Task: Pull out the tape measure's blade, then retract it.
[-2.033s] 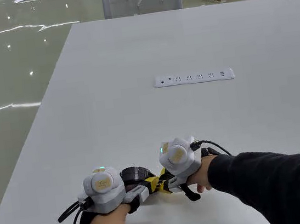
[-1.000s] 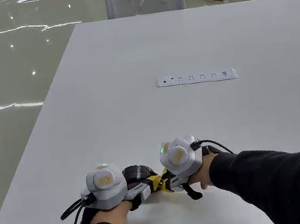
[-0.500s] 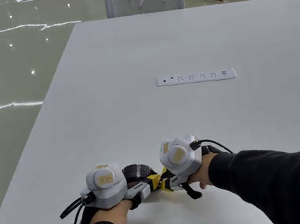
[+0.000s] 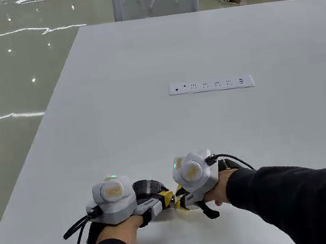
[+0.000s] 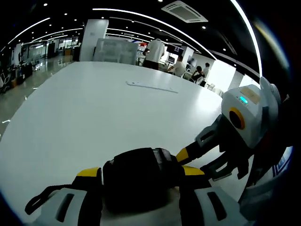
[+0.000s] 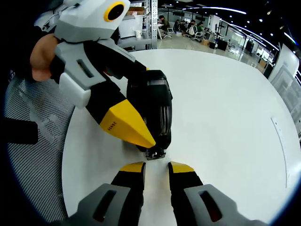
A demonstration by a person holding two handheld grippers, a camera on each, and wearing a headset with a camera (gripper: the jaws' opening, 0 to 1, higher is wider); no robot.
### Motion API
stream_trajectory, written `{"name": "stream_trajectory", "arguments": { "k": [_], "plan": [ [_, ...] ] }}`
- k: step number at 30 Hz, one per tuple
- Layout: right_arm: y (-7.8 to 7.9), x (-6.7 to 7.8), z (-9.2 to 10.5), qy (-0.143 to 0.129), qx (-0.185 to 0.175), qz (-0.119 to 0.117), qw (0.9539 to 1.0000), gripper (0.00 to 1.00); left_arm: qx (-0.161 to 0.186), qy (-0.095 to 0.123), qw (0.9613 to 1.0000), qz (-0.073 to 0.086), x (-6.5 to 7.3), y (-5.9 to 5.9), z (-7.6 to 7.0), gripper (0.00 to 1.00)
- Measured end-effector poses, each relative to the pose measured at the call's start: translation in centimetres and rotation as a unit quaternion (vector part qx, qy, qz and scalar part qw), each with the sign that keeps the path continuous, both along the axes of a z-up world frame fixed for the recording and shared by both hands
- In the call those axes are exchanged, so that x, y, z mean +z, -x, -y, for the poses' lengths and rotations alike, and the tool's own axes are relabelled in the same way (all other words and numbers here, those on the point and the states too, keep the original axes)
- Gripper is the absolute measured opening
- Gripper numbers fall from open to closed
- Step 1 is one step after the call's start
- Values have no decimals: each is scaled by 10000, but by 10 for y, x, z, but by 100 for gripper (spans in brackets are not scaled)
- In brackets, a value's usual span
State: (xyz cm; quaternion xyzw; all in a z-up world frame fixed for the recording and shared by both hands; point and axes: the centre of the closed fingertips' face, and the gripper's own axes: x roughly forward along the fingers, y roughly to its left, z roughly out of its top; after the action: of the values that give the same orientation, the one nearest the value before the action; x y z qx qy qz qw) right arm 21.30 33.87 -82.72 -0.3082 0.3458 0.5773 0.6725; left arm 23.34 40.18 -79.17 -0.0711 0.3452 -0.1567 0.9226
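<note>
The black tape measure [image 4: 149,189] lies near the front edge of the white table [image 4: 144,70]. My left gripper [image 4: 156,198] is shut on it, and its yellow-tipped jaws clamp the case [image 5: 141,181] from both sides. My right gripper [image 4: 178,203] faces it from the right, tips almost touching the left one. In the right gripper view the case [image 6: 153,106] stands just ahead of my right gripper [image 6: 157,168]. Its jaws are a narrow gap apart with bare table between them. The small blade hook [image 6: 155,153] sits just past the tips.
A white power strip [image 4: 211,84] lies flat mid-table, well beyond the grippers. Black cables trail from both grippers at the front edge. The shiny floor drops off to the left, and a person's legs show at the far right.
</note>
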Motion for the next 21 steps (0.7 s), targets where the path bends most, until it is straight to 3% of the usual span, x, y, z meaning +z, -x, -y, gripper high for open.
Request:
{"name": "stream_trajectory", "arguments": {
  "k": [2,4,5,6,7,11,13,14,15,17,19,21],
  "plan": [
    [0,1,6,14,-100,-8,9999,21,-13,28,10000,36,4,-1,-4,67],
    [2,3,12,-49,-234,-66,9997,24,-99,335,9994,-4,7,-1,-2,76],
    [4,7,15,-120,-282,-46,9995,26,-116,367,9992,60,9,-3,-4,84],
    [3,9,18,-169,-361,-10,9992,27,-169,426,9989,112,10,-4,-4,99],
    [3,11,22,-200,-435,10,9989,29,-451,510,9977,70,11,1,1,98],
    [5,25,39,-398,-626,117,9972,38,-1025,220,9942,248,15,7,-3,100],
    [6,31,50,-459,-687,200,9964,40,-1343,88,9907,220,15,15,-6,100],
    [6,34,55,-484,-713,251,9960,42,-1489,137,9884,263,18,18,-4,100],
    [3,39,62,-594,-872,323,9939,43,-1624,113,9851,549,26,17,-6,100],
    [4,46,73,-714,-1007,327,9918,45,-1659,-85,9832,752,31,17,-17,100],
    [4,54,88,-830,-1184,399,9887,48,-1683,280,9826,734,36,22,-20,100],
    [6,61,105,-887,-1301,481,9863,50,-1718,274,9816,789,39,27,-30,100]
  ]
}}
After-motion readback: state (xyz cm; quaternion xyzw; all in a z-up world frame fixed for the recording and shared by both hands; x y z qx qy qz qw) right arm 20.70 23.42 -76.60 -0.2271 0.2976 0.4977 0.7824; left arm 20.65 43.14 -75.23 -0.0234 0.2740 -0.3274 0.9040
